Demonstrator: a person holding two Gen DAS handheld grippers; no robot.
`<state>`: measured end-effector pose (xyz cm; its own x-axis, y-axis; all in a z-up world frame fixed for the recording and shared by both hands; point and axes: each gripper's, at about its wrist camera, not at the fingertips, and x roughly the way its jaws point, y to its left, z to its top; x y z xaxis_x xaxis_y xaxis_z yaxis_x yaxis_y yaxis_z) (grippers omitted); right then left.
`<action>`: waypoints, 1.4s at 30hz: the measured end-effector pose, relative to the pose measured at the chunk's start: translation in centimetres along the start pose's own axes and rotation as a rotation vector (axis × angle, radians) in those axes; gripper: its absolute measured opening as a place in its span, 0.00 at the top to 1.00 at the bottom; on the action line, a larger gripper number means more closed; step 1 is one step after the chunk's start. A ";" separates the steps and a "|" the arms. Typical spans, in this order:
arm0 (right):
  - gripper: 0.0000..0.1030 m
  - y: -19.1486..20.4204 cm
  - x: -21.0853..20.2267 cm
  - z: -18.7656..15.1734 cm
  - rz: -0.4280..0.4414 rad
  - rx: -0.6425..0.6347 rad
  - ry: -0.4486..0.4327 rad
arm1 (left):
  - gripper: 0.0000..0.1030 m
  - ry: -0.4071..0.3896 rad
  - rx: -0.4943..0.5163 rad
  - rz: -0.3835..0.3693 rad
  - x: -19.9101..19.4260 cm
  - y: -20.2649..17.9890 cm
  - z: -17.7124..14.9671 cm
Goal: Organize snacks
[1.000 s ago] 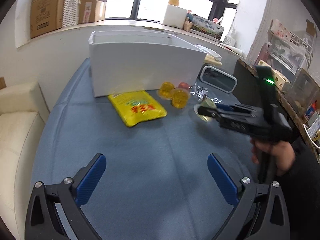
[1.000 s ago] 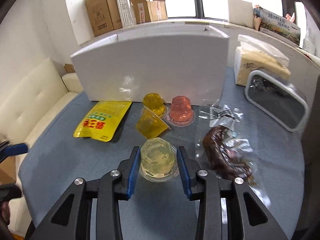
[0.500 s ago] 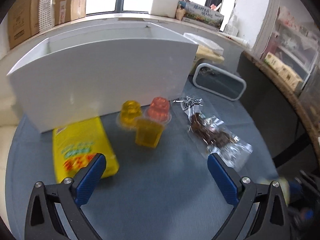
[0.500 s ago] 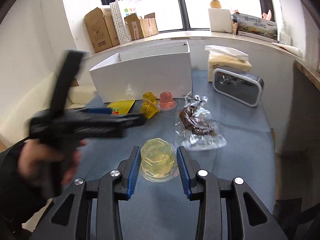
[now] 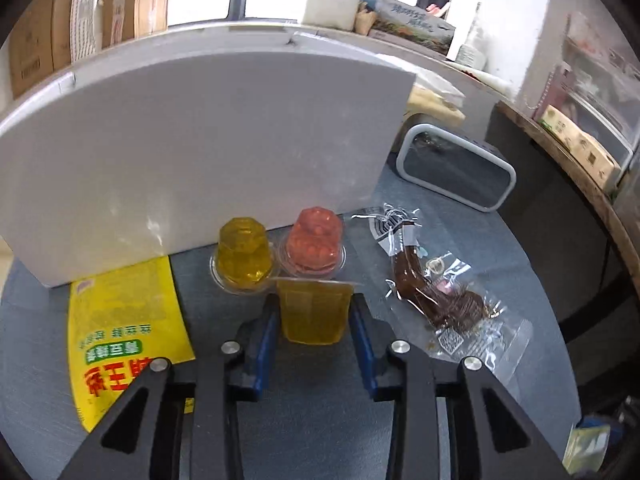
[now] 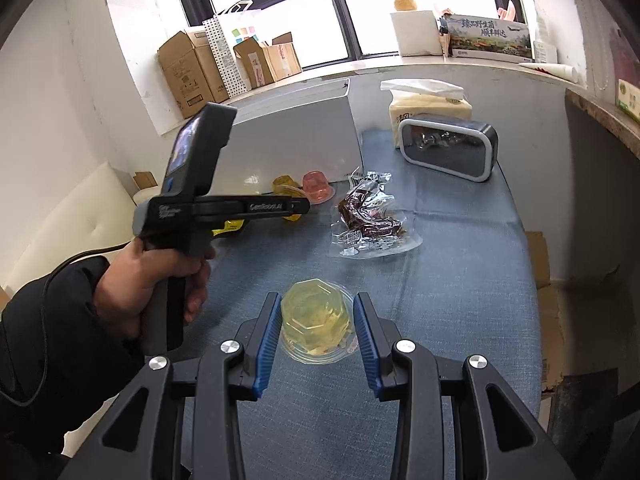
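Note:
My left gripper point(image 5: 314, 300) is closing its jaws around a tipped amber jelly cup point(image 5: 312, 316), and both blue pads touch its sides. Just behind it stand a yellow jelly point(image 5: 243, 254) and a pink jelly point(image 5: 316, 242), close to the white box point(image 5: 200, 140). A yellow snack packet point(image 5: 120, 332) lies to the left, a clear-wrapped brown meat snack point(image 5: 436, 300) to the right. My right gripper point(image 6: 317, 300) is shut on a pale yellow jelly cup point(image 6: 316, 320), nearer the table's front. In the right wrist view a hand holds the left gripper point(image 6: 298, 210) at the jelly group.
A black white-rimmed device point(image 5: 452, 168) and a tissue pack point(image 6: 430, 108) stand at the back right of the blue table point(image 6: 460, 280). Cardboard boxes point(image 6: 188, 72) line the windowsill. A cream sofa point(image 6: 80, 220) is at the left; the table edge runs down the right.
The left gripper came in toward the jelly cups and closed from wide open onto the amber cup. The right gripper drew back from the group with the pale jelly still in it.

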<state>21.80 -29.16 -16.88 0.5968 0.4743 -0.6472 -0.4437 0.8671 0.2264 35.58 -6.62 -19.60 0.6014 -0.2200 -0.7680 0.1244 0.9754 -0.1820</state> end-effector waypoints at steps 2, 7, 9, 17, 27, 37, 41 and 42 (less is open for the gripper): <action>0.61 0.1 0.1 0.1 0.004 0.000 -0.001 | 0.63 0.010 -0.016 -0.019 -0.1 0.3 -0.2; 0.61 0.4 -0.1 0.3 0.010 -0.004 -0.013 | 0.63 -0.034 0.013 -0.046 -3.1 0.1 -1.0; 0.61 0.5 -0.2 0.5 0.011 -0.004 -0.018 | 0.63 -0.078 0.027 -0.054 -5.2 0.1 -1.4; 0.94 1.5 2.5 1.5 0.023 -0.047 0.010 | 0.63 -0.172 0.032 -0.081 -11.6 2.5 -2.4; 0.10 1.4 5.0 1.3 -0.048 -0.003 -0.017 | 0.63 -0.163 0.006 -0.077 -12.7 4.9 -4.0; 0.10 2.5 9.3 2.2 -0.114 0.005 0.049 | 0.63 -0.165 0.024 -0.100 -13.3 4.5 -4.8; 0.17 3.0 9.4 2.2 -0.166 -0.023 0.038 | 0.63 -0.168 0.024 -0.100 -13.5 4.7 -4.9; 0.30 3.0 9.5 2.3 -0.183 -0.029 0.044 | 0.63 -0.168 0.021 -0.101 -13.4 4.8 -4.9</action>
<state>27.68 -21.69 -20.70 0.6394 0.3016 -0.7073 -0.3498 0.9333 0.0817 24.19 0.96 -13.18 0.7082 -0.3131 -0.6327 0.2065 0.9489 -0.2384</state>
